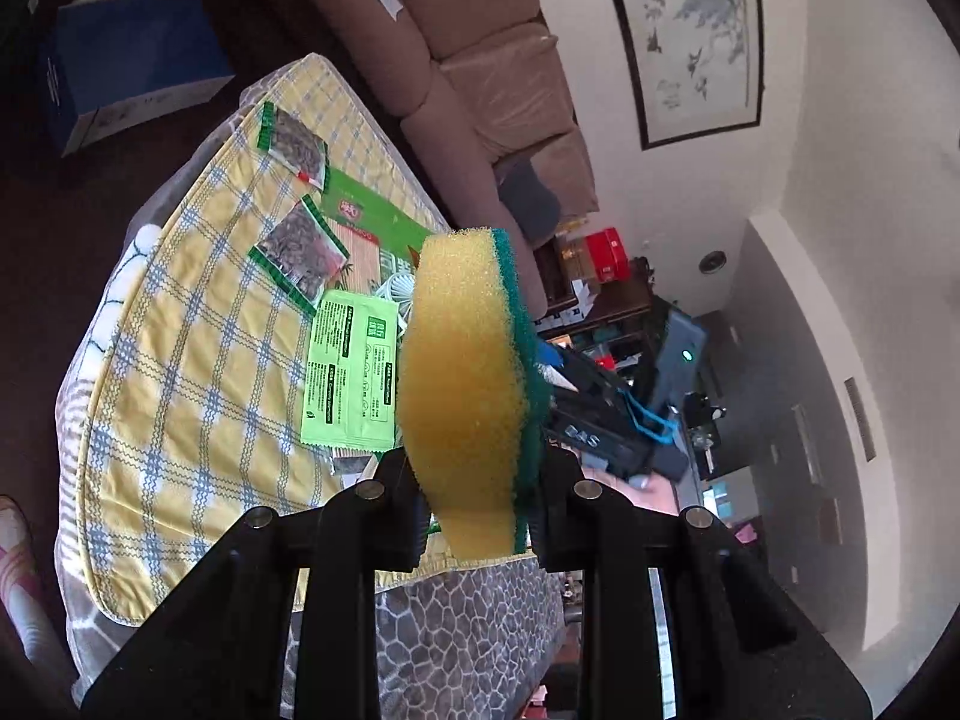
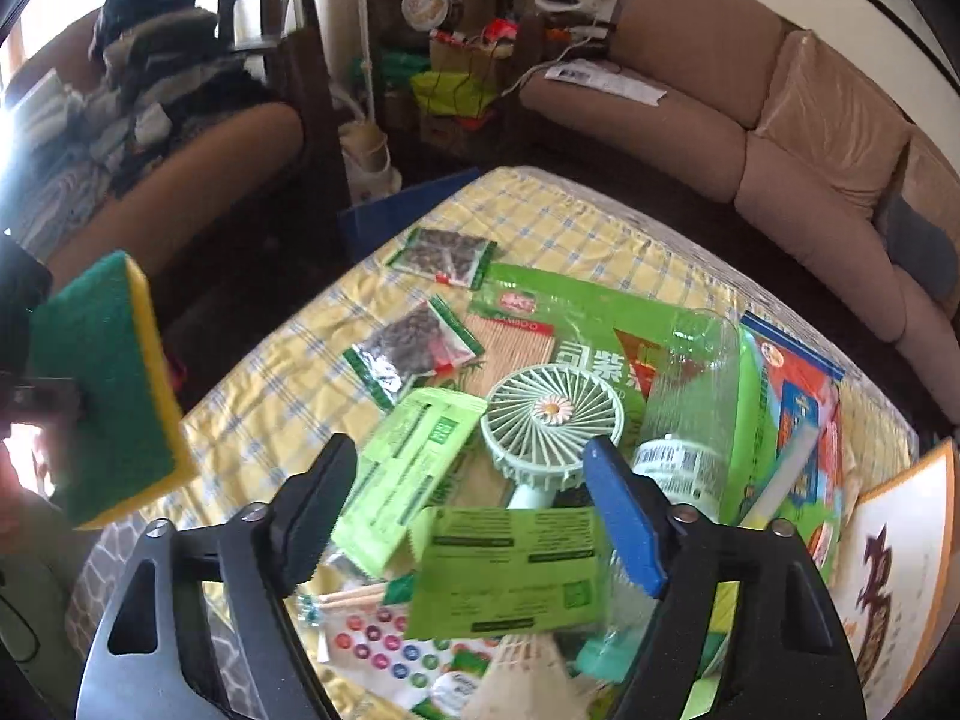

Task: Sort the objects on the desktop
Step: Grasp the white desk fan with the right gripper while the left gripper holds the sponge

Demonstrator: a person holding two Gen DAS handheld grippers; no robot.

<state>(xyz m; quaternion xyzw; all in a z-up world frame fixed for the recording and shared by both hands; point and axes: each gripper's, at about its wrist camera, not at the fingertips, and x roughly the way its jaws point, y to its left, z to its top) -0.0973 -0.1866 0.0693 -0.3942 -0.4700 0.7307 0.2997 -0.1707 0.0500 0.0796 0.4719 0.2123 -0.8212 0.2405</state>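
Note:
My left gripper [image 1: 477, 504] is shut on a yellow sponge with a green scouring side [image 1: 468, 384] and holds it up above the table. The same sponge [image 2: 108, 387] shows at the left of the right wrist view, in the air. My right gripper [image 2: 474, 510] is open and empty above a pile of things: a mint hand fan [image 2: 549, 420], green packets [image 2: 510, 570], a clear plastic bottle [image 2: 690, 396]. Two seed packets [image 2: 444, 255] lie farther back on the yellow checked cloth [image 2: 288, 360].
A large green package with a bamboo mat [image 2: 576, 324], a colourful box [image 2: 798, 414], a picture board [image 2: 894, 576] and sticker sheets [image 2: 384, 648] crowd the table's right and near side. A brown sofa [image 2: 750, 114] stands behind; a blue box [image 1: 126, 66] is on the floor.

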